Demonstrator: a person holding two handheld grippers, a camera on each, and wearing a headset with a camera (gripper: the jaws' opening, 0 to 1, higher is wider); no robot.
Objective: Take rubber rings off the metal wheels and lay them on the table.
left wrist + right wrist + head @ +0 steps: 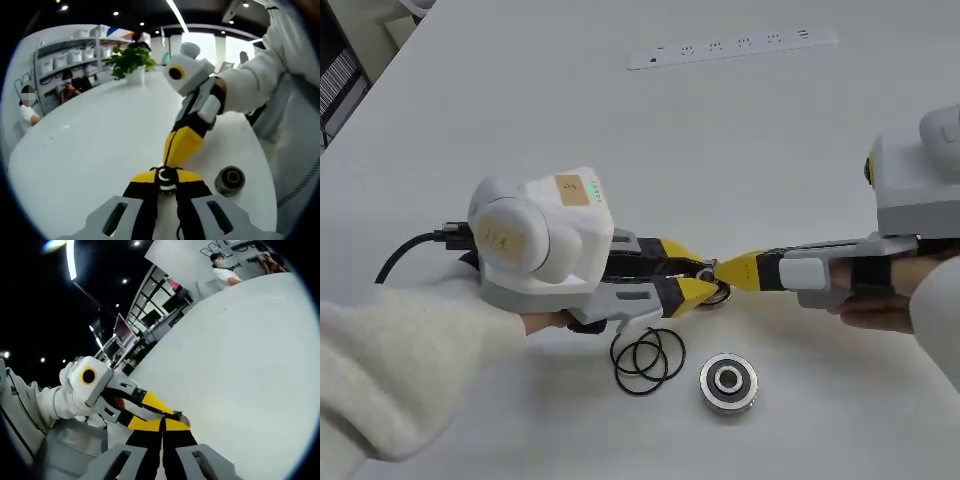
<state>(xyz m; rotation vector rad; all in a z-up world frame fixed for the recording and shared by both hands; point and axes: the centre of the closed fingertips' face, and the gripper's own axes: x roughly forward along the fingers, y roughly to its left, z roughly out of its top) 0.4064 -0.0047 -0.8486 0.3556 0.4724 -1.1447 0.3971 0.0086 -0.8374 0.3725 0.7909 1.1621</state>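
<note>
- Our left gripper [703, 284] pinches a metal wheel [165, 178] near the freed rubber rings [648, 358]; a slack hold lets it twist out.
- Our right gripper [728, 272], jaws pressed together at its rim, could slip off.

We see a white counter [570, 110] — black rubber rings [647, 358], a silver metal wheel [728, 382] with a dark rim. Left gripper [705, 283] and right gripper [726, 272] are white and grey, jaws yellow over black; the held wheel [165, 178] looks black, pale-centred. Our sleeve [390, 370] is cream.
</note>
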